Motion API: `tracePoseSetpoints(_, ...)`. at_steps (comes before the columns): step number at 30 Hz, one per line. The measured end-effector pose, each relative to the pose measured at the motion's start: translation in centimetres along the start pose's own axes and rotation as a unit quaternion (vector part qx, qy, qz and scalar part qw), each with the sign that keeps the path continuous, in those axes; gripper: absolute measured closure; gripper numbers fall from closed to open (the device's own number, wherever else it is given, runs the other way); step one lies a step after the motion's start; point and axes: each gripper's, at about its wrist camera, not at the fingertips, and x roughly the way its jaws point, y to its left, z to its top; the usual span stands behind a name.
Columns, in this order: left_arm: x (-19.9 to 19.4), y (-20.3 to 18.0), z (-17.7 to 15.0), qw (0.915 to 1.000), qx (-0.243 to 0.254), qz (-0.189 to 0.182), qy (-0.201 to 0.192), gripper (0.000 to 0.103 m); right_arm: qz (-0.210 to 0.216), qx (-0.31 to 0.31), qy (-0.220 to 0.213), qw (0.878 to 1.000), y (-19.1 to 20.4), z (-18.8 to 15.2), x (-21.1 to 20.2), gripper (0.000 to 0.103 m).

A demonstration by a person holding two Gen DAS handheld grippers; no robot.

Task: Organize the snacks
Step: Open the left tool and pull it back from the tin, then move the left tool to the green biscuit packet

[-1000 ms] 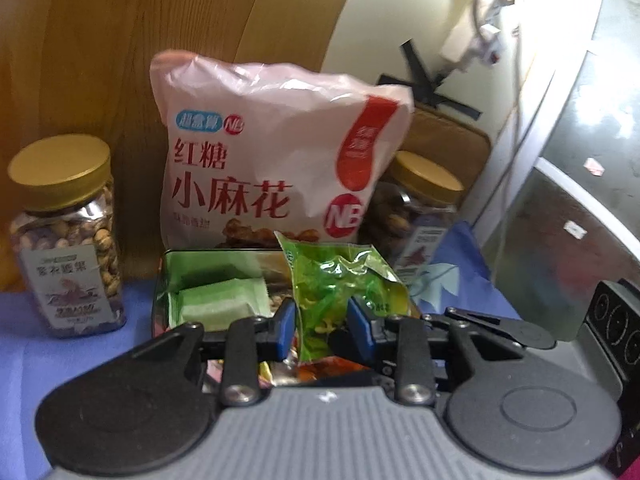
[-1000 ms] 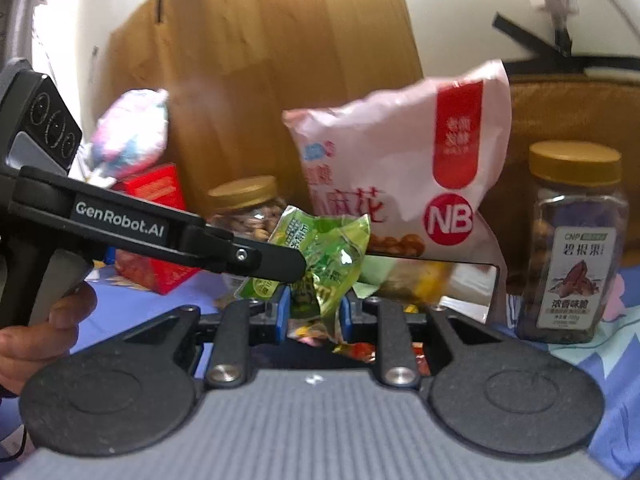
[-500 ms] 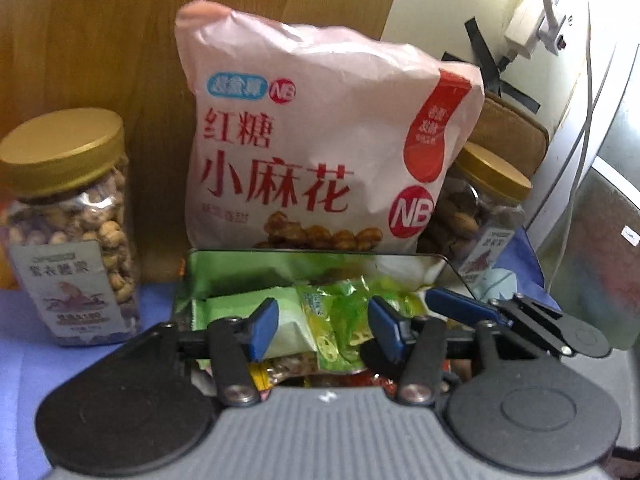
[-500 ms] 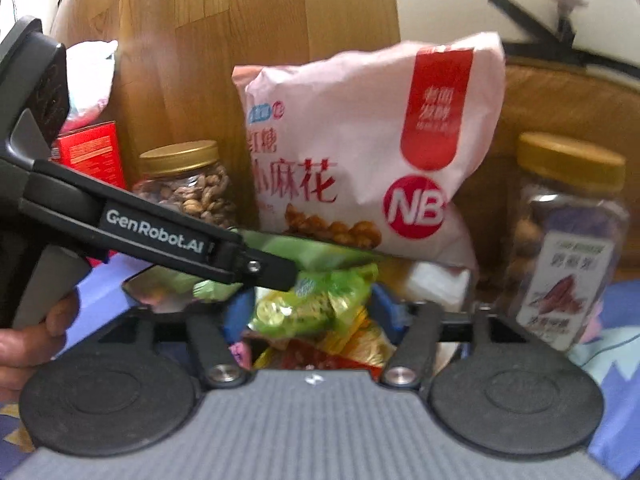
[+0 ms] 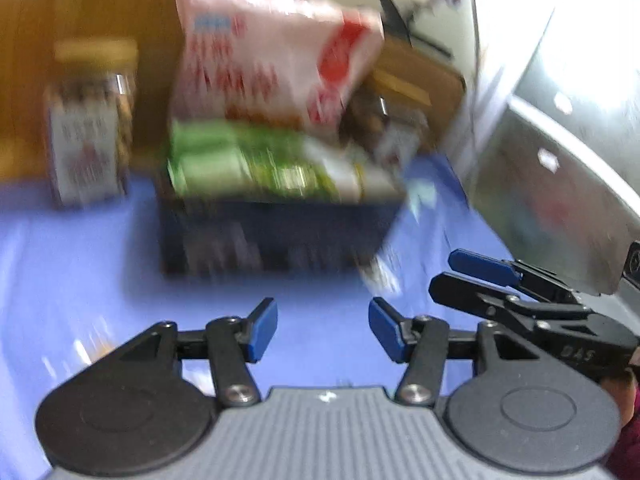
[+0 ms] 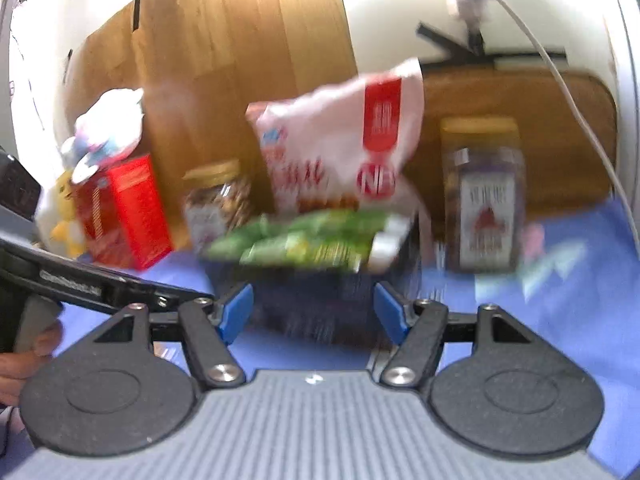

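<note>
Dark-sided and open-topped, the snack box (image 5: 276, 236) stands on the lavender cloth (image 5: 80, 280) that covers the tabletop, and it serves as the landmark for all else. Green snack packets (image 5: 248, 168) lie inside it, filling its top, with a pale packet at its right end; both views are blurred, so no lettering can be read. Directly behind the box a big pink bag with a red patch (image 5: 272, 52) leans upright against the wooden board (image 6: 240, 60). To the left of the box stands a gold-lidded jar of nuts (image 5: 90, 120), and to its right, a little behind, a second gold-lidded jar (image 6: 482, 196). Farther left of the box, in the right wrist view, a red carton (image 6: 124, 212) carries a soft toy.

In front of the box the left gripper (image 5: 322, 330) is released, its blue pads parted with only cloth between them. The right gripper (image 6: 314, 310), also in front of the box, stands spread wide and empty, the dark wall of the box showing between its pads without touching them. Both grippers' jaws have just been opening, and neither carries a packet.
</note>
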Motion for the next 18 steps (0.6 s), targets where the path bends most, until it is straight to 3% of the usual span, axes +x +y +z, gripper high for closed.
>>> tracePoseSetpoints(3, 1.0, 0.0, -2.5, 0.9989, -0.025, -0.005, 0.040, 0.053, 0.004, 0.023, 0.038, 0.999, 1.1, -2.6, -1.2, 0.034)
tracePoseSetpoints(5, 0.6, -0.4, -3.5, 0.9988, -0.030, -0.005, 0.037, 0.054, 0.012, 0.036, 0.053, 0.998, 2.0, -4.2, -1.8, 0.035)
tracePoseSetpoints(7, -0.1, -0.5, -4.2, 0.9976, -0.046, -0.020, 0.049, 0.068, 0.018, 0.046, 0.070, 0.996, 3.0, -5.4, -2.1, 0.044)
tracePoseSetpoints(8, -0.3, -0.4, -4.6, 0.9963, -0.060, -0.028, 0.055, 0.068, 0.022, 0.053, 0.081, 0.995, 3.4, -6.0, -2.1, 0.054)
tracePoseSetpoints(18, -6.6, -2.0, -11.3, 0.9973, -0.061, -0.002, 0.040, 0.068, 0.049, 0.023, 0.081, 0.995, 8.6, -9.3, -6.4, 0.059)
